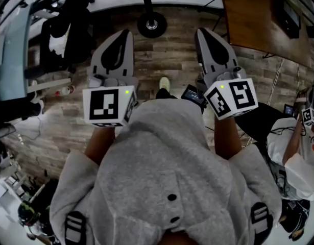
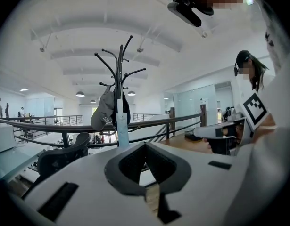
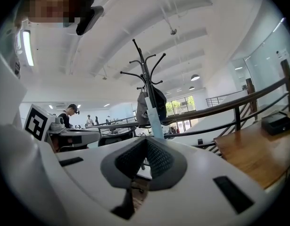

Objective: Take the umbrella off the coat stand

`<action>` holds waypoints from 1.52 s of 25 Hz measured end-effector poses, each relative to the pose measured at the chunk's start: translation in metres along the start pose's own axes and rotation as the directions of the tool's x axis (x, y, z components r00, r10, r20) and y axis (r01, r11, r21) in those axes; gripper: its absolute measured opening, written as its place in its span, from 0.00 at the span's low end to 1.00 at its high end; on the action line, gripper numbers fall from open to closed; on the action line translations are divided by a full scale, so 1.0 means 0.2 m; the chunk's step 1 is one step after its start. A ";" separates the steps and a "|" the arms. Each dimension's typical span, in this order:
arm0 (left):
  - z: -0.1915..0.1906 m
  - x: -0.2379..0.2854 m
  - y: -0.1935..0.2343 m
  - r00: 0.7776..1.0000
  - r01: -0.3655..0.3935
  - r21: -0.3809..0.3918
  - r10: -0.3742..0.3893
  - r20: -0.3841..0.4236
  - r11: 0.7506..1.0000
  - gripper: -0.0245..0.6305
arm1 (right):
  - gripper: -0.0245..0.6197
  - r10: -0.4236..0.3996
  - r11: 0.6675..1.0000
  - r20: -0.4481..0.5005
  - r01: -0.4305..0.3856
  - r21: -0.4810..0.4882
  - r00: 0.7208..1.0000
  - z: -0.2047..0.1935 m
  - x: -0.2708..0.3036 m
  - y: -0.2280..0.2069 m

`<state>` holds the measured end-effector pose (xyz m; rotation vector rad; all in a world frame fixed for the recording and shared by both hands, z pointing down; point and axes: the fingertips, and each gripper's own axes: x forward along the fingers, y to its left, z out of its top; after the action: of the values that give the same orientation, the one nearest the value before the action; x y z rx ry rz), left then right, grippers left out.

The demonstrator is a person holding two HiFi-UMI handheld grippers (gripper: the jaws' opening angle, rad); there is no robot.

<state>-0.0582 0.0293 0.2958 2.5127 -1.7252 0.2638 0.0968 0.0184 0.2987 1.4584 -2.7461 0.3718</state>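
Hand-held gripper on left (image 2: pixel 145 146) clenched empty, right hand-held gripper (image 3: pixel 145 141) likewise, coat stand (image 2: pixel 119 86) well ahead

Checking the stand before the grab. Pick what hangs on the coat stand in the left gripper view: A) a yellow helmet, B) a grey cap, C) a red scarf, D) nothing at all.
B: a grey cap hangs from the coat stand, just left of its pole.
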 end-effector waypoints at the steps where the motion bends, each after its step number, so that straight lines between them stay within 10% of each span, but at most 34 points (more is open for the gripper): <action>1: 0.00 0.02 0.00 1.000 -0.004 0.002 0.004 -0.001 1.000 0.06 | 0.05 0.000 1.000 0.003 0.000 0.002 1.000 0.01 0.01 -0.02; 38: 0.07 0.24 0.03 1.000 0.008 0.017 -0.008 -0.003 1.000 0.06 | 0.05 -0.015 0.999 -0.004 0.015 0.044 1.000 0.01 0.18 -0.17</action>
<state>-0.0450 -0.0194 0.2901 2.5292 -1.7189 0.2817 0.1055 -0.0296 0.3073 1.4854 -2.7394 0.4364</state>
